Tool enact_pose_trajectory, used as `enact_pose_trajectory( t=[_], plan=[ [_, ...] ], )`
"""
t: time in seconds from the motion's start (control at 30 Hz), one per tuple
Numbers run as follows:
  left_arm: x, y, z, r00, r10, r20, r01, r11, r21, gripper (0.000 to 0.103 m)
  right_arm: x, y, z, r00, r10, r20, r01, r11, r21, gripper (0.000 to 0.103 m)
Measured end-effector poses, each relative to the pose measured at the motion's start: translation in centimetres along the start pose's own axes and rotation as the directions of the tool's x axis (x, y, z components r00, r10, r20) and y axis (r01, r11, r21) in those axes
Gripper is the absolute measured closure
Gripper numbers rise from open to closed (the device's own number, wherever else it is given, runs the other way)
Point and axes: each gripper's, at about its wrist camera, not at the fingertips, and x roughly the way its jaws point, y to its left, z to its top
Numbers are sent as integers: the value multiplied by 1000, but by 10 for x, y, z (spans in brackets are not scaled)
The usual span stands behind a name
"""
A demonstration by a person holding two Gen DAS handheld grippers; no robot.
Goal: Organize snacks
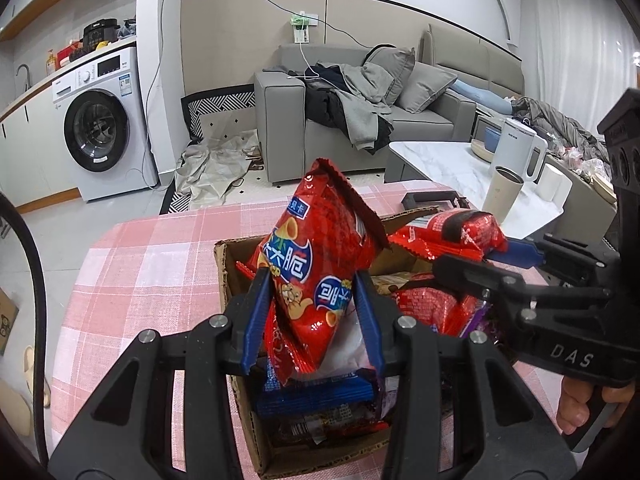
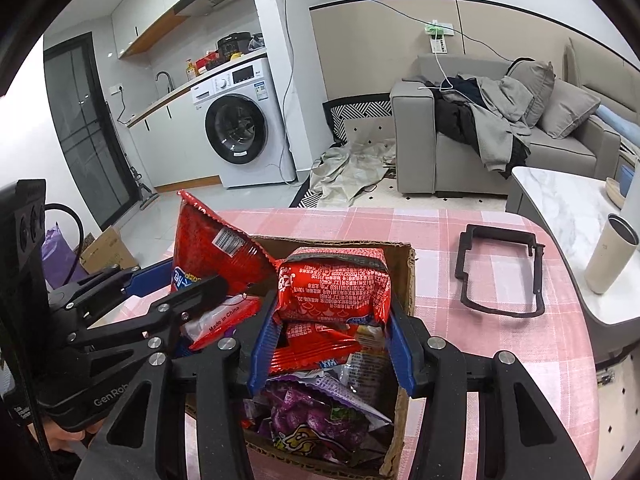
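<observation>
An open cardboard box (image 1: 224, 276) (image 2: 406, 276) full of snack packets stands on a pink checked tablecloth (image 1: 152, 264). My left gripper (image 1: 312, 284) is shut on a tall red chip bag (image 1: 316, 248), held upright over the box; the same chip bag (image 2: 212, 248) shows at the left of the right wrist view. My right gripper (image 2: 330, 300) is shut on a blocky red snack pack (image 2: 334, 284), just above the box's contents; this pack (image 1: 464, 232) shows to the right in the left wrist view. Purple packets (image 2: 312, 412) and blue packets (image 1: 316, 396) lie inside.
A black rectangular frame (image 2: 500, 268) lies on the cloth right of the box. A beige tumbler (image 2: 610, 256) and a white kettle (image 1: 518, 148) stand on the marble side table (image 1: 444, 164). Beyond are a grey sofa (image 1: 320, 120) and a washing machine (image 1: 100, 124).
</observation>
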Motion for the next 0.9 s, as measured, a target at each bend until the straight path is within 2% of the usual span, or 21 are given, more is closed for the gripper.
enact_pose_trajectory(
  t=[0.13, 0.23, 0.33, 0.4, 0.43, 0.5, 0.57, 0.73, 0.83, 0.9],
  plan=[
    [1, 0, 0, 1000, 4, -3, -4, 1000, 17, 65, 0, 1, 0, 1000, -15, 1, 15, 1000, -14, 47],
    [-2, -1, -2, 1000, 1, -6, -1, 1000, 17, 65, -5, 1, 0, 1000, -16, 11, 16, 1000, -19, 36],
    [-8, -4, -4, 1000, -13, -15, 13, 1000, 24, 60, -13, -1, -2, 1000, -16, 23, 16, 1000, -26, 27],
    [-14, -7, -7, 1000, -9, -13, 9, 999, 32, 50, -19, -1, -4, 999, -31, 31, 32, 999, -35, 17],
    [-17, -7, -9, 1000, -5, -7, 5, 999, 33, 47, -21, -2, -5, 999, -36, 35, 37, 999, -38, 16],
    [-26, -7, -13, 1000, -6, 1, 6, 999, 33, 31, -27, -2, -7, 998, -40, 39, 42, 998, -44, 13],
    [-36, -8, -17, 1000, -10, 18, 9, 999, 33, 22, -32, -3, -11, 998, -43, 37, 45, 998, -48, 9],
    [-63, -2, -31, 999, -7, 45, 6, 1000, 20, 16, -47, -6, -21, 998, -27, 60, 29, 999, -26, 2],
    [-80, 3, -42, 998, 4, 66, -4, 1000, 12, 0, -58, -5, -29, 995, -7, 95, 9, 1000, -13, 0],
    [-93, 6, -47, 996, 7, 93, -8, 1000, 5, 1, -65, -3, -34, 994, 5, 111, -3, 1000, -12, 0]
  ],
)
